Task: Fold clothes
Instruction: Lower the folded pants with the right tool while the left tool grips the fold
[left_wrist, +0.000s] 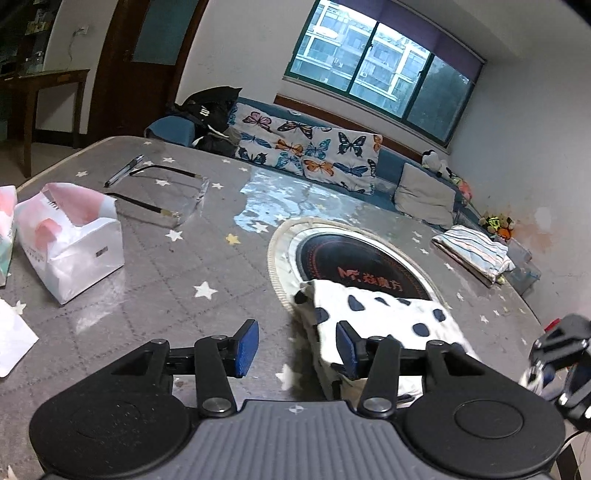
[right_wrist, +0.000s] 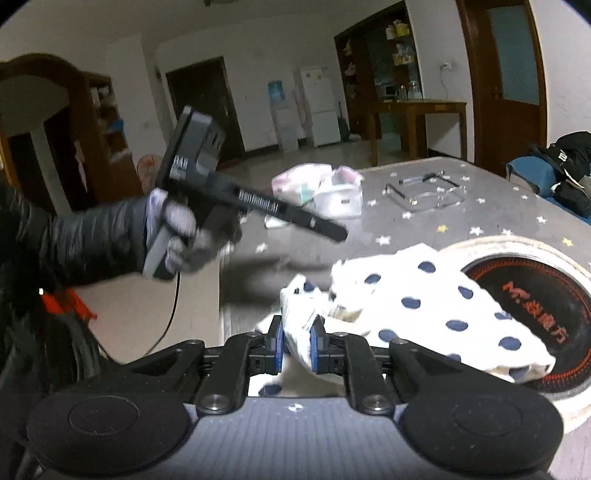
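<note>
- Right claw (right_wrist: 296, 345) pinches the polka-dot cloth (right_wrist: 424, 306) corner; cloth stretches away toward the induction hob (right_wrist: 532, 295).
- Left claw (left_wrist: 297, 349) spread — cloth beside its right finger, nothing held.

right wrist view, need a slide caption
Right hand-held gripper pinches a polka-dot garment at the table edge; the left hand-held gripper is raised clear.

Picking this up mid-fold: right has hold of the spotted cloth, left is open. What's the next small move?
Probably bring the open left gripper right, to the near-left edge of the spotted cloth, and close. The right gripper already pinches a bunched corner, the cloth lies crumpled over the round cooktop, and two grips could spread it.
</note>
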